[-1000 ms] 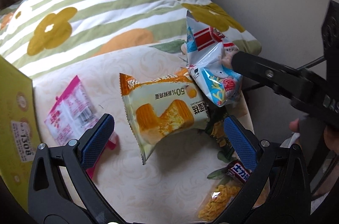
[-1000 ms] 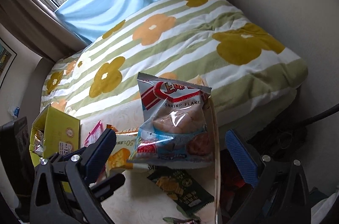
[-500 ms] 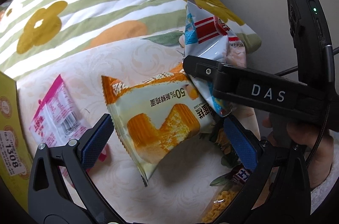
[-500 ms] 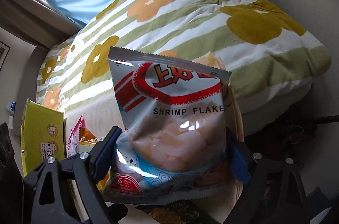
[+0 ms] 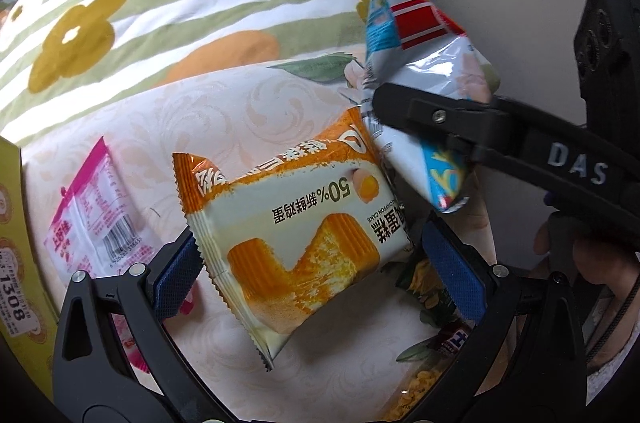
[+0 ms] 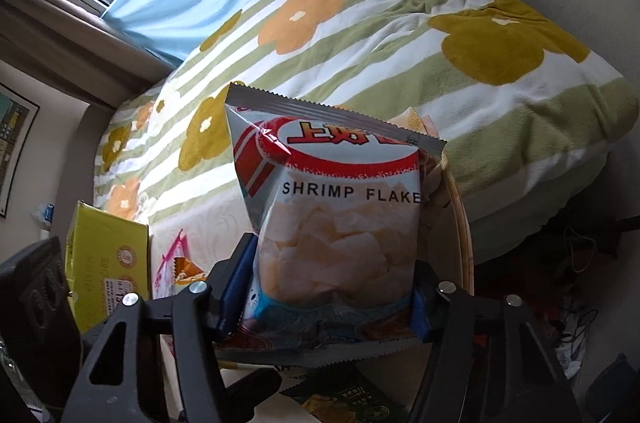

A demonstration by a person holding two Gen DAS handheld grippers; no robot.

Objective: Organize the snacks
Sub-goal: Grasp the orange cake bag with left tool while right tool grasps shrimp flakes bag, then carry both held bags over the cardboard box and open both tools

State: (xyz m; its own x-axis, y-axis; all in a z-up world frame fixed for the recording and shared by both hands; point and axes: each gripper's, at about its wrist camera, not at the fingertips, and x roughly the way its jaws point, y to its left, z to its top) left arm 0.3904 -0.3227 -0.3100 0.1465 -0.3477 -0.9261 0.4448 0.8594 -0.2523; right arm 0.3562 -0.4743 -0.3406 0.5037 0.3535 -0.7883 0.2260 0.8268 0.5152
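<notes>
Blue-padded right claw (image 6: 328,287) has just clenched one shrimp flake bag (image 6: 340,223); left claw (image 5: 316,271) released.

"SHRIMP FLAKE" is printed on the chip bag (image 6: 340,223). "50%" and "CHIFFON CAKE" are read on the cake packet (image 5: 296,235). "DAS" is marked on the right gripper (image 5: 576,163); "1308" on the yellow box (image 5: 16,303) at 9 o'clock.

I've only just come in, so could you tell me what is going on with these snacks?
A person is sorting snack packets with a handheld gripper in each hand. The right gripper has just been closing and now pinches the shrimp flake bag upright. The left gripper hangs open around the orange cake packet, not gripping it. A pink packet and a yellow box sit nearby.
</notes>
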